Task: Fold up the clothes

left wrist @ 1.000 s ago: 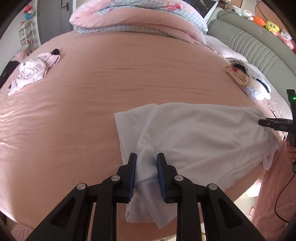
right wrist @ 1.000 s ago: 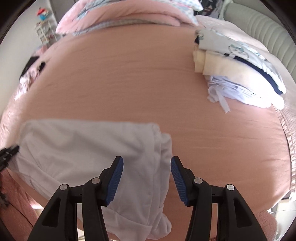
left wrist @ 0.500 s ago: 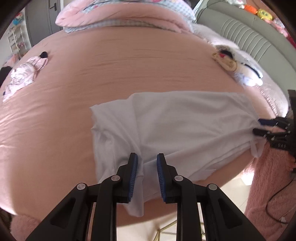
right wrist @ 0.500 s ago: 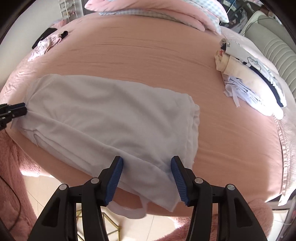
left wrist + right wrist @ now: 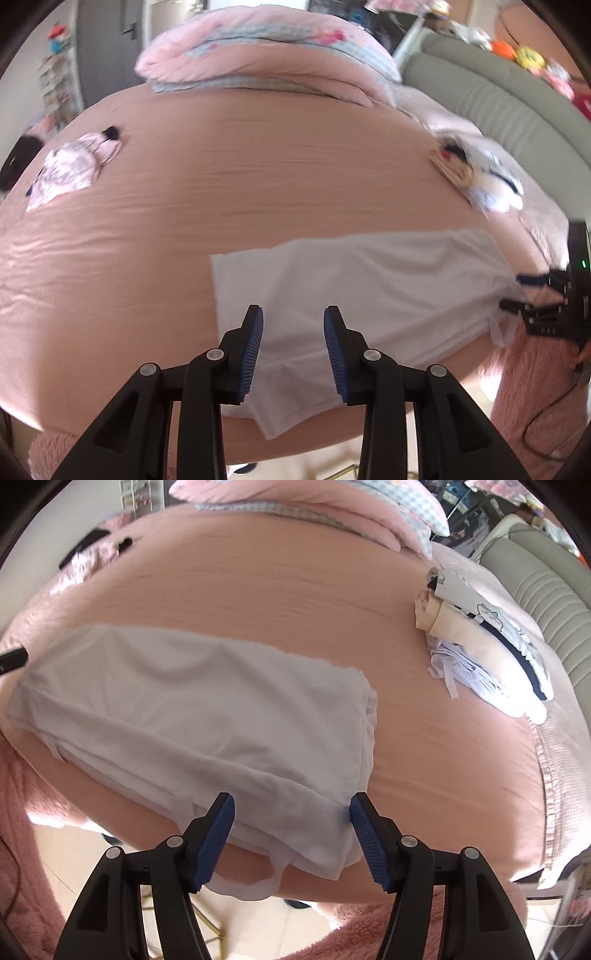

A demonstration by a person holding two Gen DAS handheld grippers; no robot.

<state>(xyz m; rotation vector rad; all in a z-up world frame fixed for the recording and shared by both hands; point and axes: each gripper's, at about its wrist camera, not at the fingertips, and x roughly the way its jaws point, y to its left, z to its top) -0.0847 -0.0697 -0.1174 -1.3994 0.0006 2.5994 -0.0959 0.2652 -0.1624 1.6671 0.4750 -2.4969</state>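
where garment (image 5: 207,709) overhangs bed (image 5: 280,602), hem cut off

A smooth salmon-pink bed sheet (image 5: 280,184) covers the mattress, and a rolled pink quilt with a blue checked lining (image 5: 266,62) lies across its far end. Beyond the right edge of the bed runs a grey-green padded, ribbed headboard (image 5: 546,587), with small bright orange and yellow soft toys (image 5: 517,53) lined up along its top. Below the near edge of the mattress, a fluffy pink rug (image 5: 388,934) lies on a pale tiled floor (image 5: 240,919).
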